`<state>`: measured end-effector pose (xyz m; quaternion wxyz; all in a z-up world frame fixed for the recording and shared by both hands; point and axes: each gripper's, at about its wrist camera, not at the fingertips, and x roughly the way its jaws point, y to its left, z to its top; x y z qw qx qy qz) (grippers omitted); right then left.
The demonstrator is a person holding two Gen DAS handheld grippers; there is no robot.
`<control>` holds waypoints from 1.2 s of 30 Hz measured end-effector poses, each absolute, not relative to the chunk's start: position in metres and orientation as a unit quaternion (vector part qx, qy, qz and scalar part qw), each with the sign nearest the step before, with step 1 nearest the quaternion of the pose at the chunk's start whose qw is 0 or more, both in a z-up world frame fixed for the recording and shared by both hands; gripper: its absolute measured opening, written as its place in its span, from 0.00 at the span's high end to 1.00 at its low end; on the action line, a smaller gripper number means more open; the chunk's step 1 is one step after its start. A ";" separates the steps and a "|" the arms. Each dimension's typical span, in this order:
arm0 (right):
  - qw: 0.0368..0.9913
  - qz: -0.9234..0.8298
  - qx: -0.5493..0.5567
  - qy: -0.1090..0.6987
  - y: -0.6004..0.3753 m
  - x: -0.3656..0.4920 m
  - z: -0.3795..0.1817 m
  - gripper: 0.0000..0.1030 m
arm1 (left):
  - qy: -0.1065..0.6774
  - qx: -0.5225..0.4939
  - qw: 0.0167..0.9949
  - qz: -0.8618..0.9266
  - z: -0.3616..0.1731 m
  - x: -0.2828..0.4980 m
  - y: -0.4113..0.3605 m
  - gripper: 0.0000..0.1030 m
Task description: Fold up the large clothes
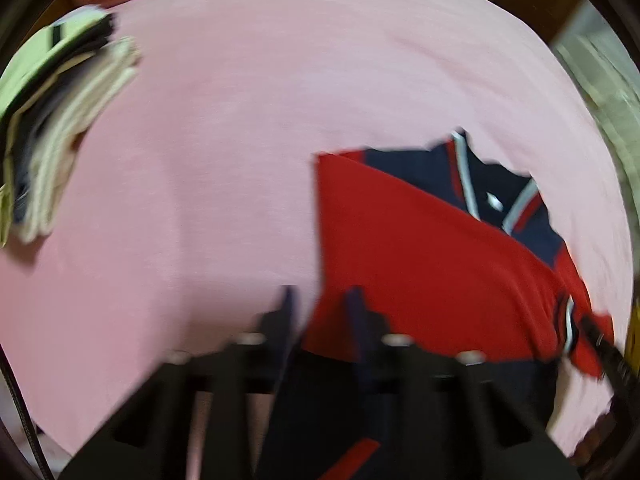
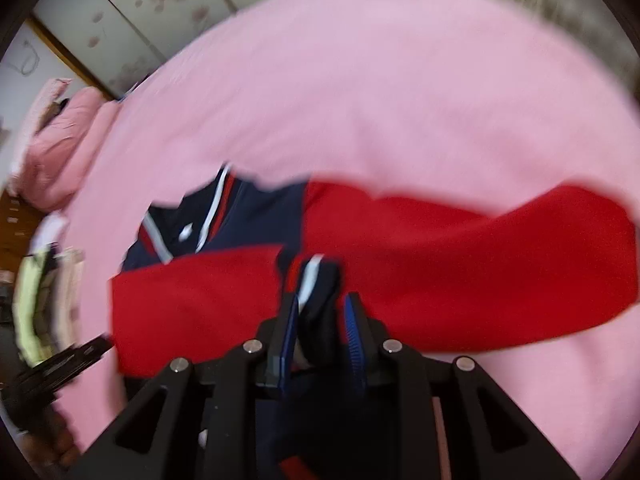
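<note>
Garment: red and navy knit polo shirt point(image 2: 440, 256) on pink bed sheet point(image 2: 360, 80), collar at 10 o'clock.
Right tool point(image 2: 318, 308): pinching striped cuff.
Left tool point(image 1: 320, 304): pinching red hem.
Progress: mid-fold; sleeve folding unfinished.
Aside: folded clothes stack point(image 1: 52, 120), 9 o'clock.

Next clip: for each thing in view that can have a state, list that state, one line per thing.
Red and navy jacket: partly folded on the bed, collar showing, a sleeve laid across.
Left hand-held gripper: fingers around the jacket's red edge; grip unclear through blur.
Right hand-held gripper: shut on the jacket's striped cuff.
Stack of clothes: folded, piled at the bed's side.
Pink bedsheet: spread flat.
</note>
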<state>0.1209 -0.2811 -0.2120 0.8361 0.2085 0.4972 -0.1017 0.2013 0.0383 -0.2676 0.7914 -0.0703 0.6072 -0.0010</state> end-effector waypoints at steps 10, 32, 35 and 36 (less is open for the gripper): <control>0.822 0.045 0.211 0.527 -0.228 0.169 -0.250 0.90 | 0.605 -0.045 0.793 -0.043 -0.292 0.226 -0.001 0.91; 0.853 -0.063 0.200 0.478 -0.260 0.104 -0.235 0.97 | 0.581 -0.179 0.793 0.040 -0.293 0.178 0.080 0.93; 0.862 -0.107 0.162 0.469 -0.257 0.099 -0.221 0.96 | 0.586 -0.153 0.795 0.040 -0.288 0.167 0.084 0.93; 0.860 -0.103 0.172 0.470 -0.258 0.100 -0.220 0.96 | 0.588 -0.142 0.796 0.038 -0.284 0.166 0.084 0.93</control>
